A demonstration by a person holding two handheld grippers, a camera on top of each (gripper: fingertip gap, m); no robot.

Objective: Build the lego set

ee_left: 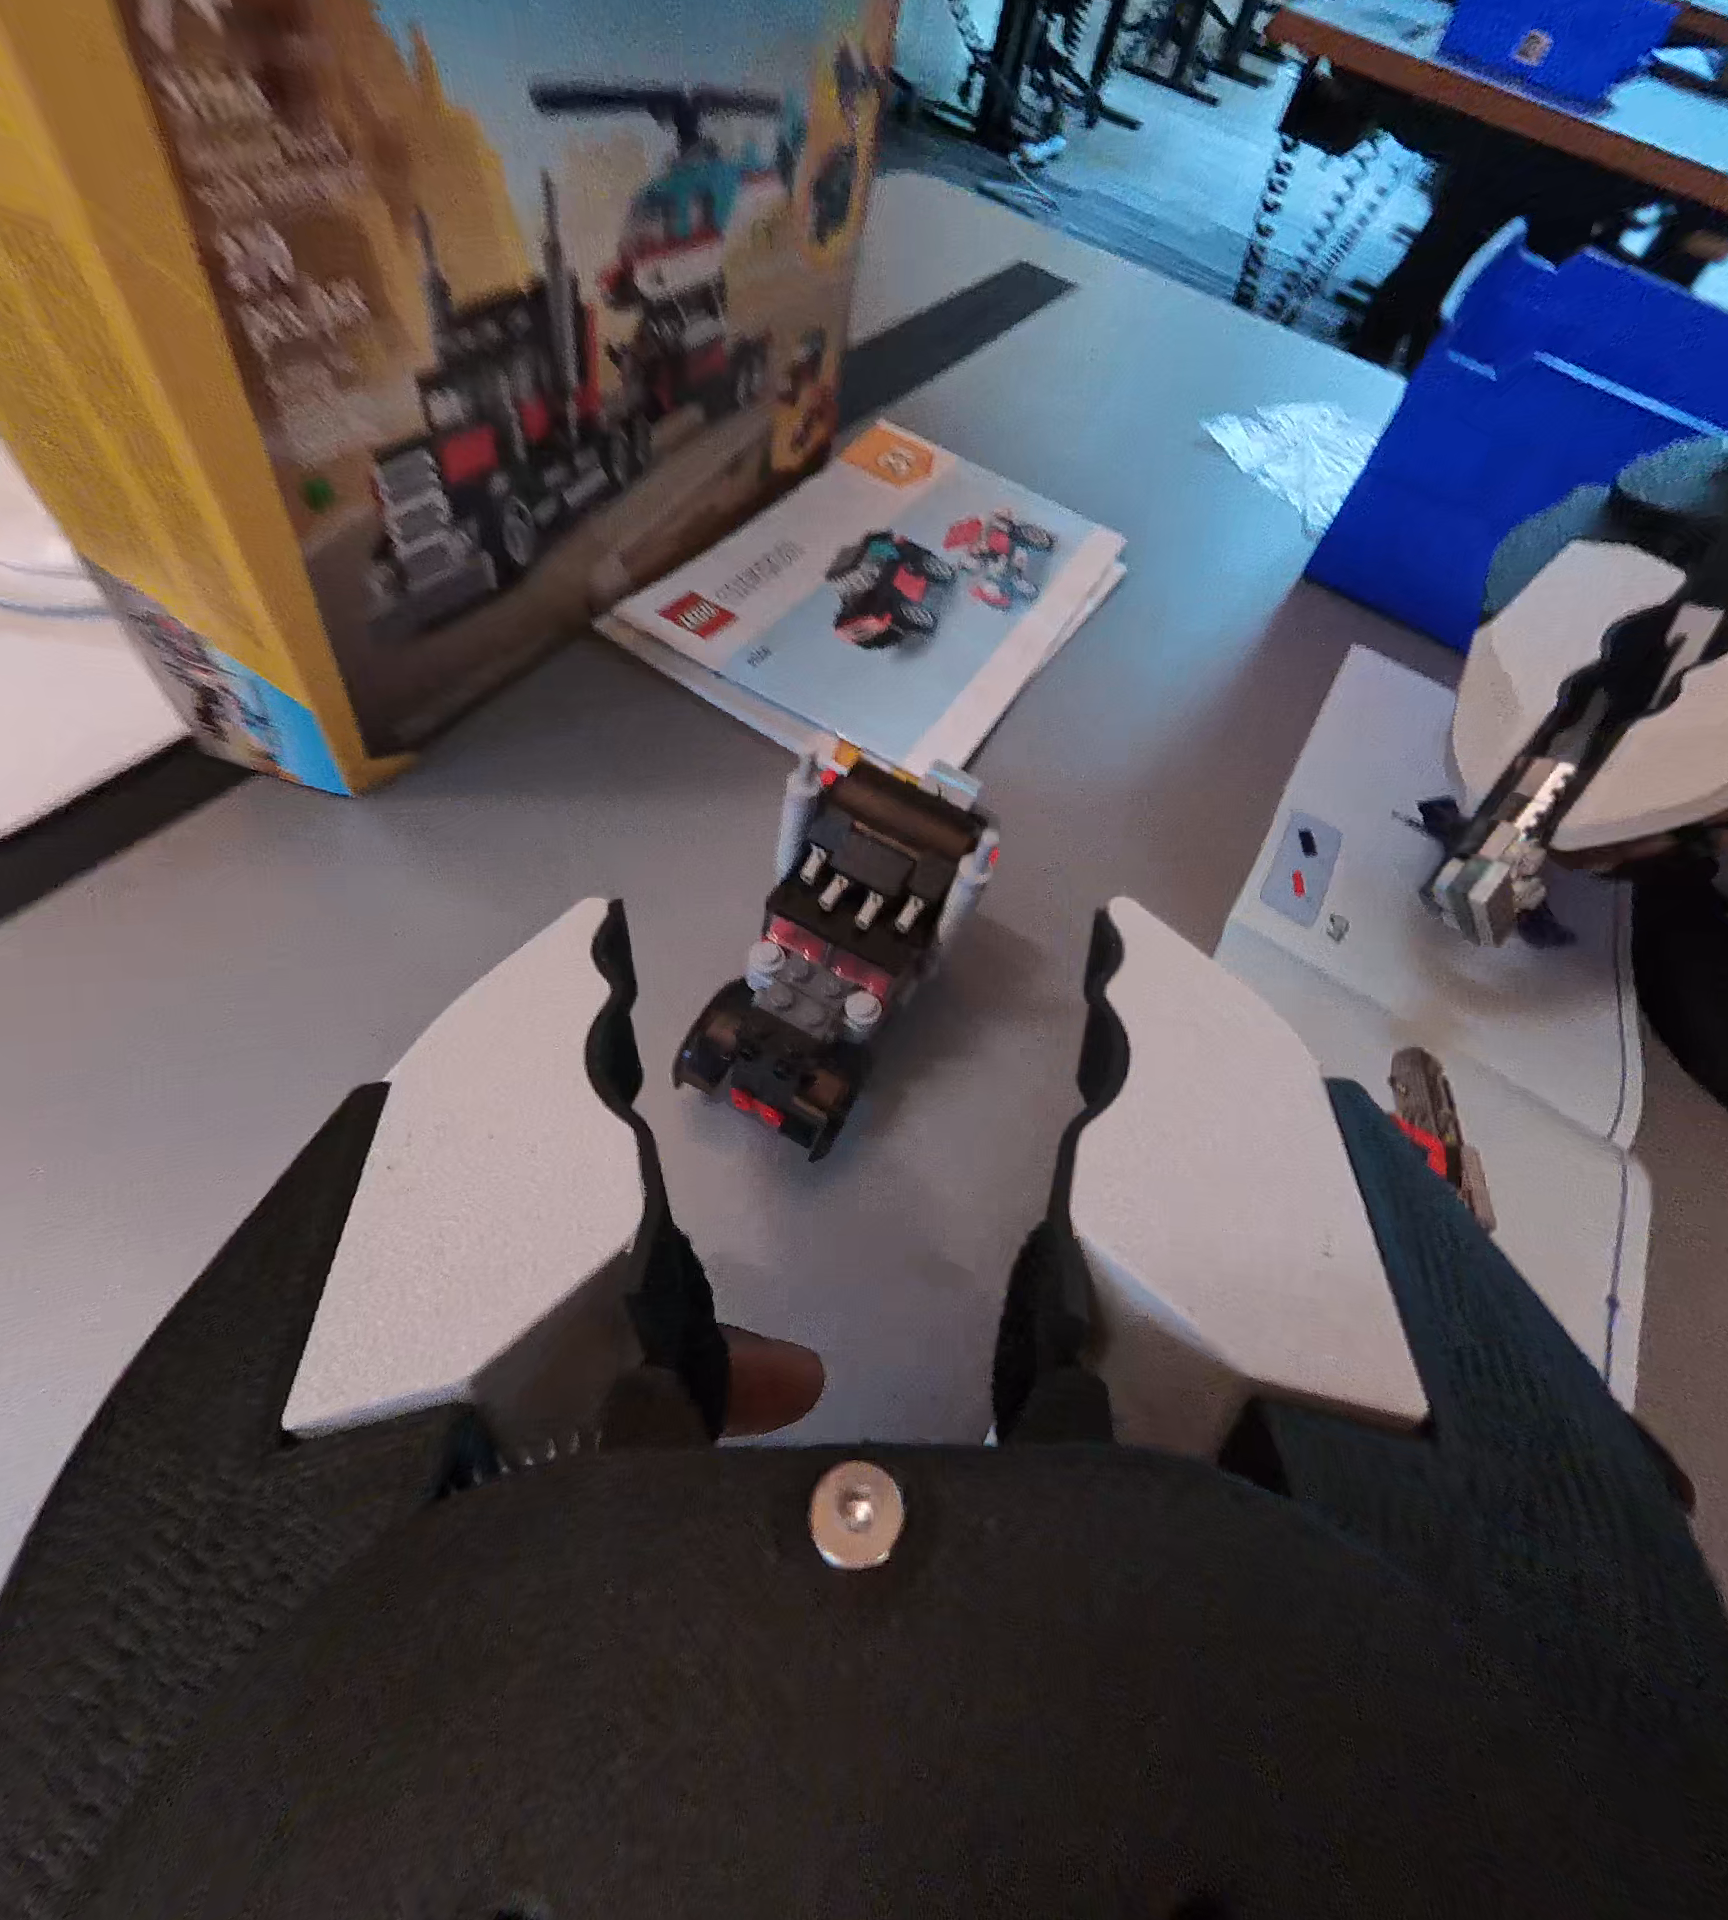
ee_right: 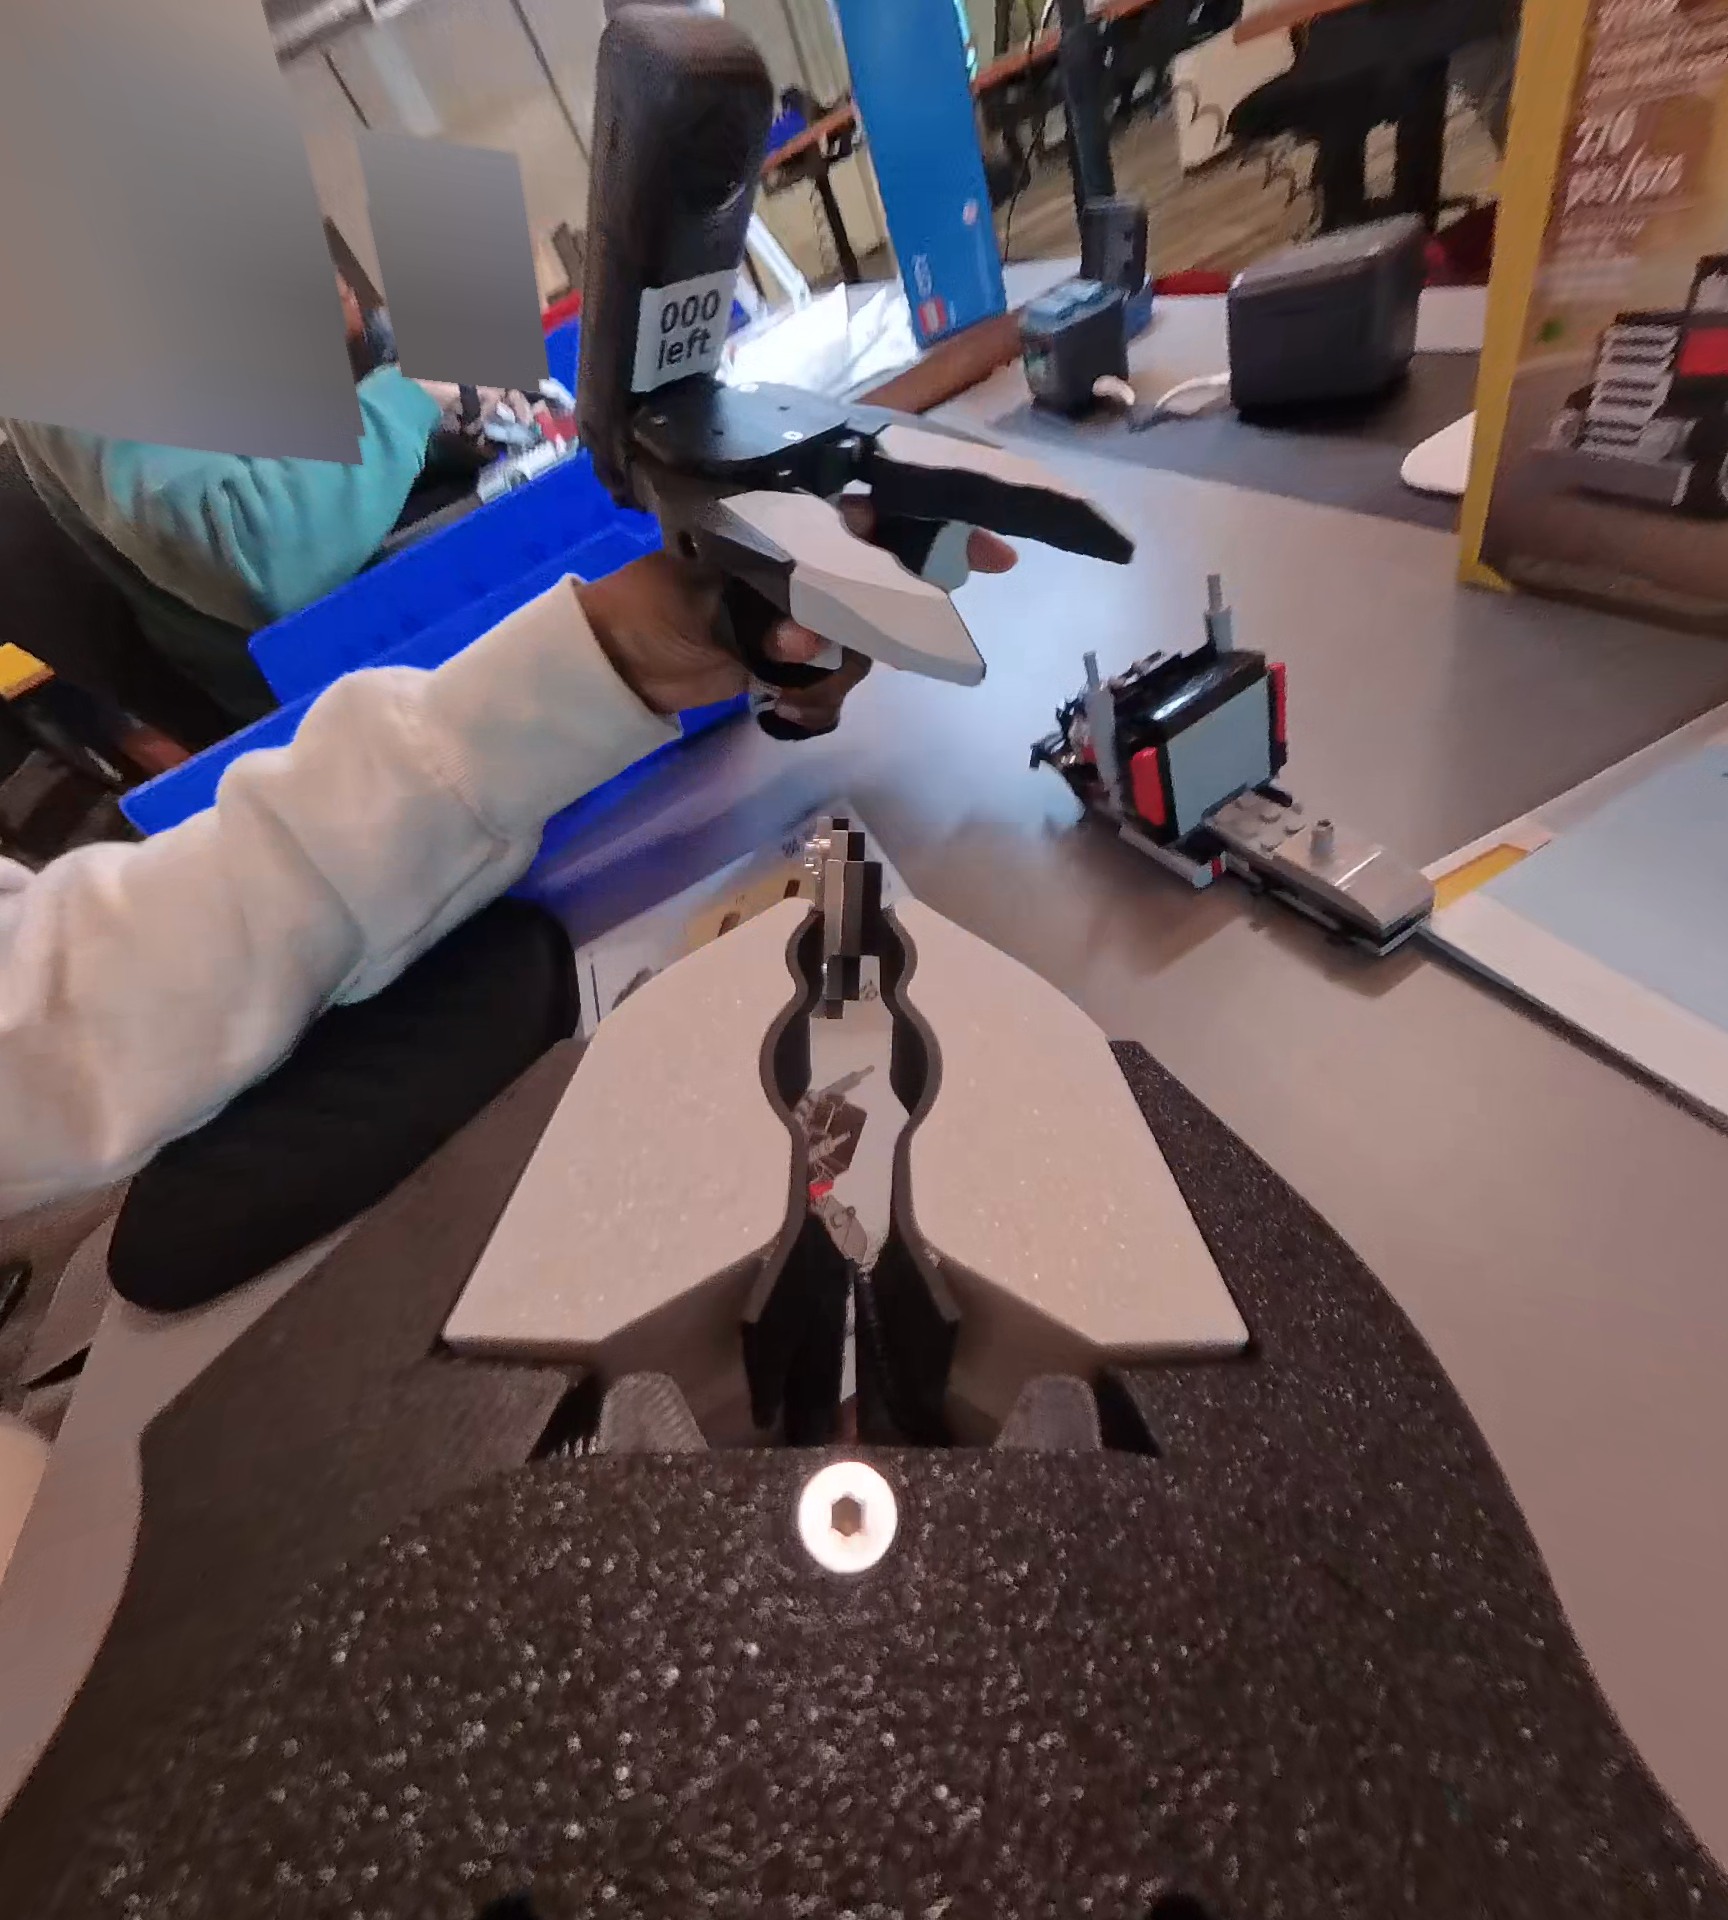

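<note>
The half-built truck sits on the grey table just ahead of the left gripper, whose fingers are spread wide with nothing between them. The truck is blocky, black with red panels, grey studs and a row of small silver pipes. Off to that gripper's right, the right gripper pinches a small stepped grey-and-black brick assembly at its tips. Both grippers have matte white fingers with wavy black inner pads.

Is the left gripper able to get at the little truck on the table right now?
Probably yes: the left gripper is open, holds nothing, and the truck stands just ahead between its fingers with bare table around it.
</note>
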